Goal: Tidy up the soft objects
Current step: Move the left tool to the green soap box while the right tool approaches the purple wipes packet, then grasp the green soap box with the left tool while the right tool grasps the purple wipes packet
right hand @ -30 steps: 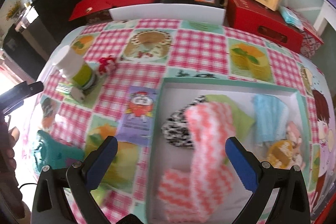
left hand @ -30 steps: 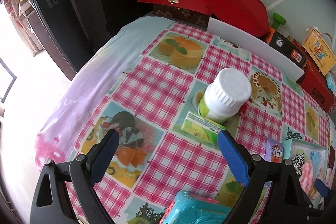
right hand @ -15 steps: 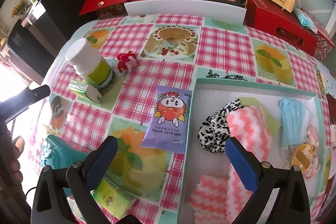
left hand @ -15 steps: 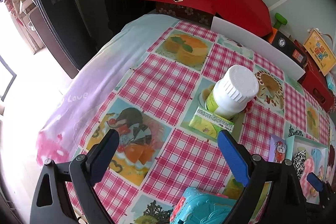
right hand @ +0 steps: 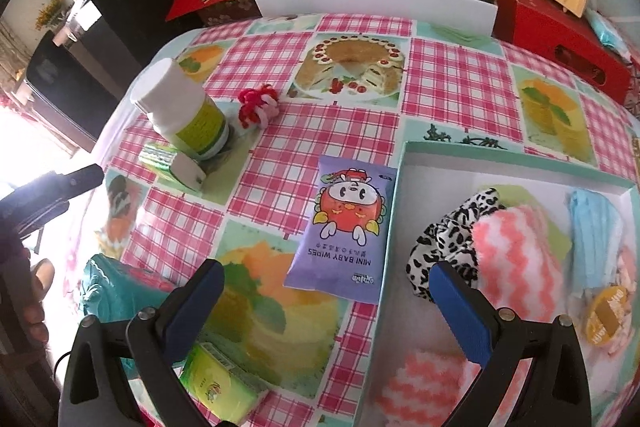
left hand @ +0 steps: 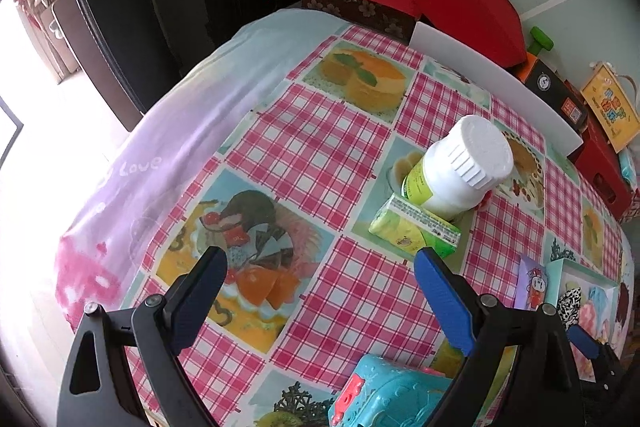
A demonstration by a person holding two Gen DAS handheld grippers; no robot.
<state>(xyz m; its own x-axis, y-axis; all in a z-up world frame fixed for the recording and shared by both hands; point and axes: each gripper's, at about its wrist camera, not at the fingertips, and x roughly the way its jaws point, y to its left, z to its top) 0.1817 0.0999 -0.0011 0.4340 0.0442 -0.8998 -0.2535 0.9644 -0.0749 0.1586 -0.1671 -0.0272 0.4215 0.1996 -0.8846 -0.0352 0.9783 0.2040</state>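
Right gripper (right hand: 326, 301) is hovering over the table (right hand: 452, 83) with fingers spread wide, gripping nothing. The wipes pack (right hand: 346, 227) is lying flat at its 12 o'clock, just beside the box (right hand: 516, 159) (cloths inside). Left gripper (left hand: 320, 291) is also hanging wide apart, the bottle (left hand: 460, 167) at its 1 o'clock.

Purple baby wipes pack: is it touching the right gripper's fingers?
Apart. In the right wrist view the wipes pack lies flat on the tablecloth ahead of the open right gripper, with cloth visible between it and both fingers.
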